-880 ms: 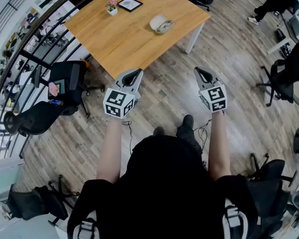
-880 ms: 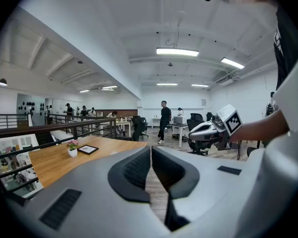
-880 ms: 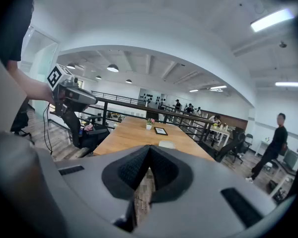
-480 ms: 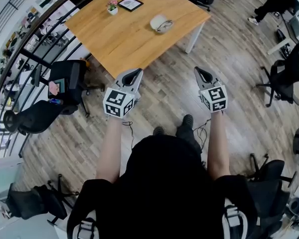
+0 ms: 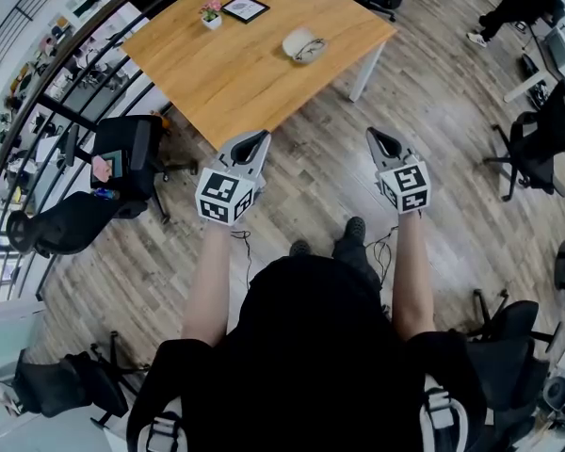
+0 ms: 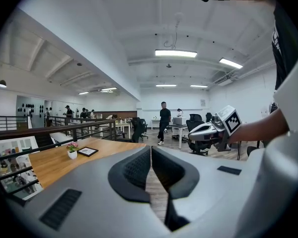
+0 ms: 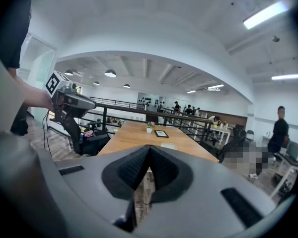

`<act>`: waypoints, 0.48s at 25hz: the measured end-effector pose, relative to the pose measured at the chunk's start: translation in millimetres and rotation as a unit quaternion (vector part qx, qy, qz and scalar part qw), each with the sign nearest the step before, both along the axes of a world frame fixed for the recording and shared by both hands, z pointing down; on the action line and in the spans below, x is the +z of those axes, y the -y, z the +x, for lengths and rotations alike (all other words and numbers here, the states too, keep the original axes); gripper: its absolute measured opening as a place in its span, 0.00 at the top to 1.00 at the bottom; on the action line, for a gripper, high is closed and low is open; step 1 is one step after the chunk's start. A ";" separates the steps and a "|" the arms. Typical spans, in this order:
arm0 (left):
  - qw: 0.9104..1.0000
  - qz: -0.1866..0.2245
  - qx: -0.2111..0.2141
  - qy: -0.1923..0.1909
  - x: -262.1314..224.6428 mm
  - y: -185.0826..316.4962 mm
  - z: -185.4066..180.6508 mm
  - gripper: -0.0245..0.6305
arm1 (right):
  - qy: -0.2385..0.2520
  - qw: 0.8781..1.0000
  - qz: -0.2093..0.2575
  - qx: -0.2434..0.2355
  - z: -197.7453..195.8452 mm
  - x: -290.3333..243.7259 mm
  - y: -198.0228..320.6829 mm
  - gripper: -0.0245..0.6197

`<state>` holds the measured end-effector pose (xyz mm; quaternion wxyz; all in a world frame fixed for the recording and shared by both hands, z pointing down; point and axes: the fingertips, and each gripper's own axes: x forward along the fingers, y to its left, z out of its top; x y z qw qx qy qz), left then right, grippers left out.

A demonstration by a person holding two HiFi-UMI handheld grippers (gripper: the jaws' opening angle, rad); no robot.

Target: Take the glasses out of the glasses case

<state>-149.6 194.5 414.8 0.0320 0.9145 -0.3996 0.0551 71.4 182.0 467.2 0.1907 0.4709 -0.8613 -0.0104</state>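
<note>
Far across the counter [image 5: 217, 73], head view: open glasses case [image 5: 304, 45], glasses apparently inside, well apart from left gripper [image 5: 251, 143] and right gripper [image 5: 381, 140] | left gripper view: jaws pressed together, empty | right gripper view: same | handling: glasses likely light, fragile; pinch bridge or temple, not lenses.

Bright ceiling light, fisheye-warped edges

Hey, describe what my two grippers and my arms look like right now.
Both the left gripper and right gripper have light grey, wedge-shaped shells tapering to the tips, with black ribbed pads inside. Each carries a white cube printed with black square markers. You wear a black short-sleeved top; the forearms are bare.
</note>
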 end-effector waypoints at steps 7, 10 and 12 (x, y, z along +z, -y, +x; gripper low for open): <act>1.000 -0.002 0.002 -0.003 -0.7 -1.8 -1.4 0.92 | 0.002 1.000 0.004 -0.001 -1.8 -3.5 -1.8 0.95; 1.000 -0.004 0.004 0.000 0.3 -2.7 1.1 0.92 | 0.004 1.000 0.006 -0.001 -1.5 -4.5 -3.7 0.95; 1.000 -0.006 0.003 -0.002 1.8 -3.9 0.1 0.92 | 0.003 1.000 0.007 -0.002 -3.3 -4.3 -4.5 0.95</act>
